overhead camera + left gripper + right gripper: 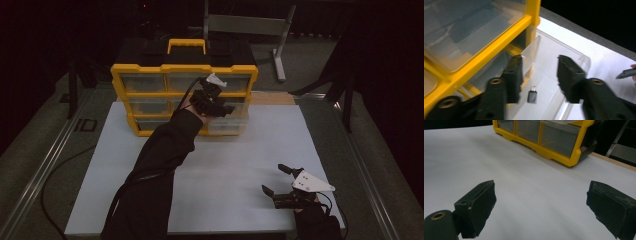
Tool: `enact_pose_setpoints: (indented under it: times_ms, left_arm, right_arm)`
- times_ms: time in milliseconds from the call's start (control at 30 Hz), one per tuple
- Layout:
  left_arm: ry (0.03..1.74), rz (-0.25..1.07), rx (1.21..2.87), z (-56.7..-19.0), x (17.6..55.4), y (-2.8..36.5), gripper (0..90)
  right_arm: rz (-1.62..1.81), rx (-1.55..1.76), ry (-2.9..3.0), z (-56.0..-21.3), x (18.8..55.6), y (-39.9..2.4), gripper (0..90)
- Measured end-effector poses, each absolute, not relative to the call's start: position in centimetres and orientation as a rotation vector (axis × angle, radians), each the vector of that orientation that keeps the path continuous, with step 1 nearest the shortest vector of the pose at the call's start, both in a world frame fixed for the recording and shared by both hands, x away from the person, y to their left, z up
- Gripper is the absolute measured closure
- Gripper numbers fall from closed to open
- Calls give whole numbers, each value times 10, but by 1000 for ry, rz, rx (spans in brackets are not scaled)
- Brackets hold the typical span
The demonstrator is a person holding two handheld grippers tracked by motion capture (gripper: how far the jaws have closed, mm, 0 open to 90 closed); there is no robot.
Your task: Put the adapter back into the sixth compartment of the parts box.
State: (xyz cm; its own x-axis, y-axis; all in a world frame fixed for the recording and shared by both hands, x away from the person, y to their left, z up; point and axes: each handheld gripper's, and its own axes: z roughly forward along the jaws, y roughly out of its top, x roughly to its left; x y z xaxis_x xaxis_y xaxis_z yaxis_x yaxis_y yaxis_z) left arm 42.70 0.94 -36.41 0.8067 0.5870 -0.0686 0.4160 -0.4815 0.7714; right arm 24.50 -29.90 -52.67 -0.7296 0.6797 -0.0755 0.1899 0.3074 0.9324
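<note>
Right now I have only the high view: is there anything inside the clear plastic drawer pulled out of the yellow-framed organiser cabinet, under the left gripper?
Observer: Yes. A small dark grey adapter with a metal plug lies on the floor of the clear plastic drawer.
Operator: Is the left gripper gripping it?
Observer: No. The left gripper hangs over it with its jaws apart, and the pads touch nothing.

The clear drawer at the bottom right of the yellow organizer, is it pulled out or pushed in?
Pulled out. The clear drawer juts forward from the yellow organizer over the white table, and a small dark adapter lies inside.
</note>
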Motion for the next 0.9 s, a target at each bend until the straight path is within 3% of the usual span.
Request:
enact_pose_setpoints:
  times_ms: [333, 600, 667, 900]
  left_arm:
    - [734, 267, 2137, -358, 418, 12, 211]
    - [722, 258, 2118, -354, 413, 22, 37]
    - [697, 245, 2112, -354, 411, 26, 0]
    - [655, 227, 2080, -355, 404, 38, 0]
  right_arm:
    - [1417, 769, 2116, -526, 245, -299, 86]
    - [1419, 768, 2115, -526, 245, -299, 86]
    - [1420, 768, 2117, -526, 245, -299, 86]
    - [1419, 765, 2116, -526, 245, -299, 86]
